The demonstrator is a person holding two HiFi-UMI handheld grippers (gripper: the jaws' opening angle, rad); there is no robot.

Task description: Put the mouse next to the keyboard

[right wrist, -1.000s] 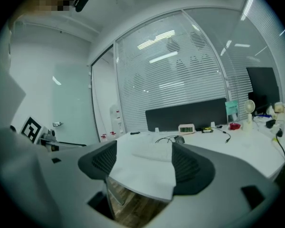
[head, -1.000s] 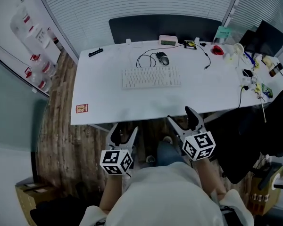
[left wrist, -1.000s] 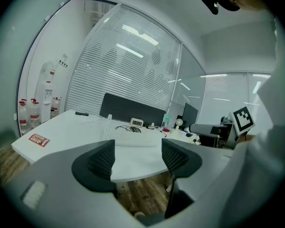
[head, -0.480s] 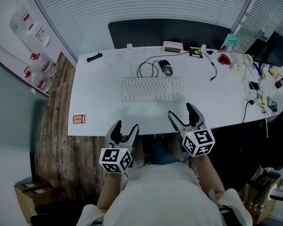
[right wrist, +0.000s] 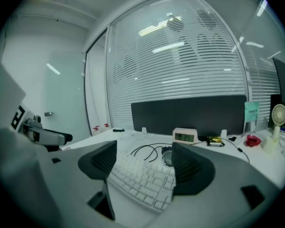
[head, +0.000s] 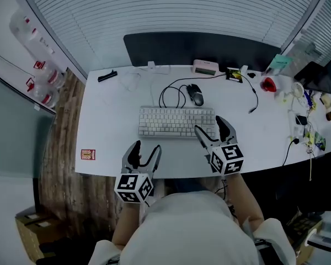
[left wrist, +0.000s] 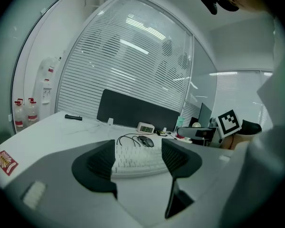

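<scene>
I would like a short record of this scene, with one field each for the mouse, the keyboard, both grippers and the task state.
mouse: dark, on the table behind the keyboard
keyboard: white, mid-table
left gripper: open, empty, at the table's near edge
right gripper: open, empty, by the keyboard's right end
task state: mouse not yet grasped

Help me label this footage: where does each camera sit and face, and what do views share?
Head view: on the head, steeply down at the desk; left hand-held gripper, right hand-held gripper, torso show.
Left gripper view: on the left one, forward between open jaws at the keyboard.
Right gripper view: on the right one, same aim, jaws open.
All share keyboard, mouse.
</scene>
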